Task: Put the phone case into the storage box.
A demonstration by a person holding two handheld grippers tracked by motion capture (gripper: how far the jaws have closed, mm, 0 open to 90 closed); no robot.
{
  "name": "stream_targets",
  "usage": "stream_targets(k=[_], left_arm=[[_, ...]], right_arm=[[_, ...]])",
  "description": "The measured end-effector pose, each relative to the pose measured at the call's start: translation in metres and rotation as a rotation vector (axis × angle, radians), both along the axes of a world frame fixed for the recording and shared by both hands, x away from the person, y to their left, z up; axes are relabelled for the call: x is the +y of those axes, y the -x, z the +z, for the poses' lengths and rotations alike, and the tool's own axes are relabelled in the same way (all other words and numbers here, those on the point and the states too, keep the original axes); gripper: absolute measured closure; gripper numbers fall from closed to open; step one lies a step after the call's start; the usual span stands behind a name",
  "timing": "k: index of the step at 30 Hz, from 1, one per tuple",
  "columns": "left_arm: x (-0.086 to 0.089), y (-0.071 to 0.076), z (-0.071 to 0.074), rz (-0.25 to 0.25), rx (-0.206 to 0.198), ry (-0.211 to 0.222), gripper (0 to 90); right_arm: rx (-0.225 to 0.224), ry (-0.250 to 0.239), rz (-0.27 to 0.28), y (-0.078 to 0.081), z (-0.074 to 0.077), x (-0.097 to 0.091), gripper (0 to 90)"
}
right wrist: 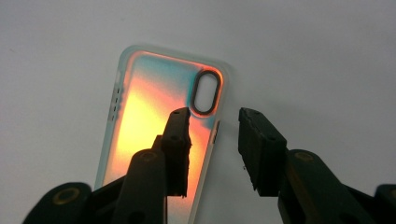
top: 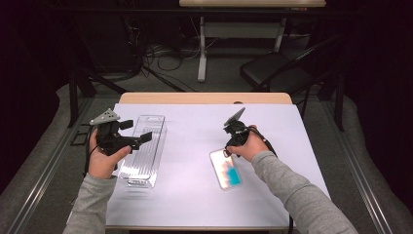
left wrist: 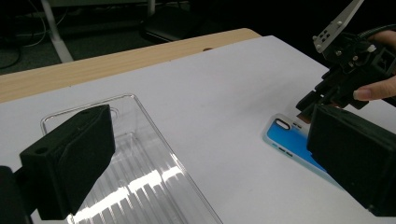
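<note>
An iridescent phone case (top: 225, 169) lies flat on the white sheet, right of centre; it looks orange in the right gripper view (right wrist: 140, 116) and blue in the left gripper view (left wrist: 287, 142). My right gripper (top: 227, 150) points down at the case's far end by the camera cutout. It is open (right wrist: 214, 116): one jaw is over the case, the other past its side edge, and neither pad presses on it. A clear plastic tray (top: 146, 156) lies at the left. My left gripper (top: 137, 130) hovers above the tray, open and holding nothing (left wrist: 210, 128).
The white sheet (top: 195, 131) covers most of the table, leaving a strip of wood (top: 204, 98) bare at the far edge. Beyond it stand a black folding chair (top: 275, 70) and another table's leg (top: 202, 48), with cables on the floor.
</note>
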State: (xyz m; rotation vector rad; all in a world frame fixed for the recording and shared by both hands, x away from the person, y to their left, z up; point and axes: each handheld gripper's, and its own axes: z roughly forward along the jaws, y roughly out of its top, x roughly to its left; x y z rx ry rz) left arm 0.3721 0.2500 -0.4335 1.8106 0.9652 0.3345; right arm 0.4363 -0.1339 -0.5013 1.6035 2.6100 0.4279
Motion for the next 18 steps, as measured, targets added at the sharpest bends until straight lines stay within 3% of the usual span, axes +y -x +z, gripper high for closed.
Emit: stream_targets(k=[2, 9, 14, 18], left_arm=[[0.000, 0.000, 0.000, -0.002, -0.001, -0.001, 1.3], [0.001, 0.000, 0.000, 0.000, 0.001, 0.002, 1.3], [0.002, -0.001, 0.000, 0.002, 0.002, 0.001, 1.3], [0.002, -0.001, 0.000, 0.003, 0.004, 0.004, 1.3]], right_arm=[[-0.013, -0.021, -0.007, 0.000, -0.004, -0.001, 65.8], [0.052, -0.017, -0.065, 0.002, -0.007, -0.003, 69.1], [0.071, -0.051, -0.080, 0.002, -0.011, -0.007, 70.5], [0.111, -0.033, -0.076, 0.002, -0.011, -0.007, 72.9]])
